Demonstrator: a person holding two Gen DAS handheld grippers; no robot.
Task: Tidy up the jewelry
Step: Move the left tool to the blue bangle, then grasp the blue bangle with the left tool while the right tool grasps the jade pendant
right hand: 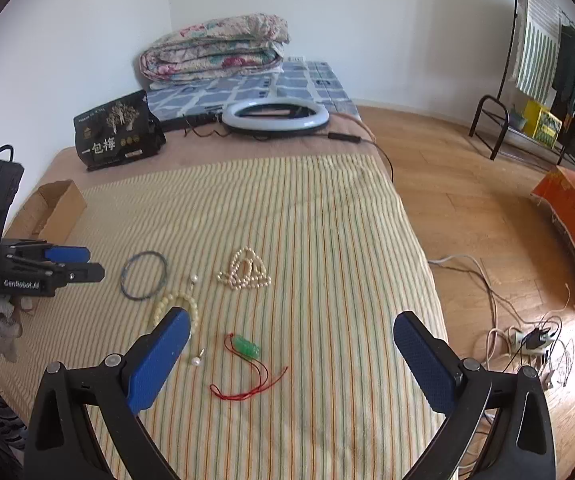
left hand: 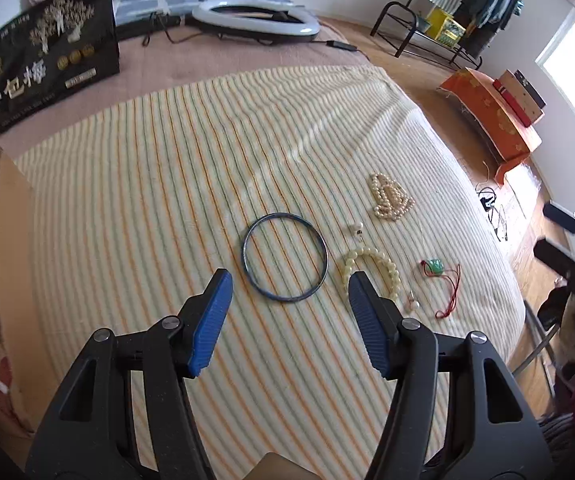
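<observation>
A big bed is being covered by a striped blanket (right hand: pixel 287 220) with thin yellow, green and orange lines. All the jewelry is being kept on this blanket, close to its near edge.

The biggest piece is a thin dark blue bangle (left hand: pixel 285 257), a plain round ring lying flat. Just beside it, a cream bead bracelet (left hand: pixel 375 265) is lying in a curve, partly hidden by one blue finger in the left wrist view. Farther toward the blanket's right edge, a pearl necklace (left hand: pixel 390 197) is being seen in a small pile. A green pendant (right hand: pixel 248 345) on a thin red cord is lying nearest the near edge. Two tiny pearl earrings are lying apart: one (right hand: pixel 194 279) near the bangle, one (right hand: pixel 196 362) beside the bracelet.

The left gripper (left hand: pixel 289 292) is being held above the bangle with its jaws apart and nothing between them. The right gripper (right hand: pixel 291 330) is being held wide apart above the pendant, with nothing squeezed.

A cardboard box (right hand: pixel 49 212) is being kept at the blanket's left edge. On a black bag (right hand: pixel 117 130) past the far edge, "一包梅" is written in white. "GenRobot.AI" is printed on the left gripper's side.
</observation>
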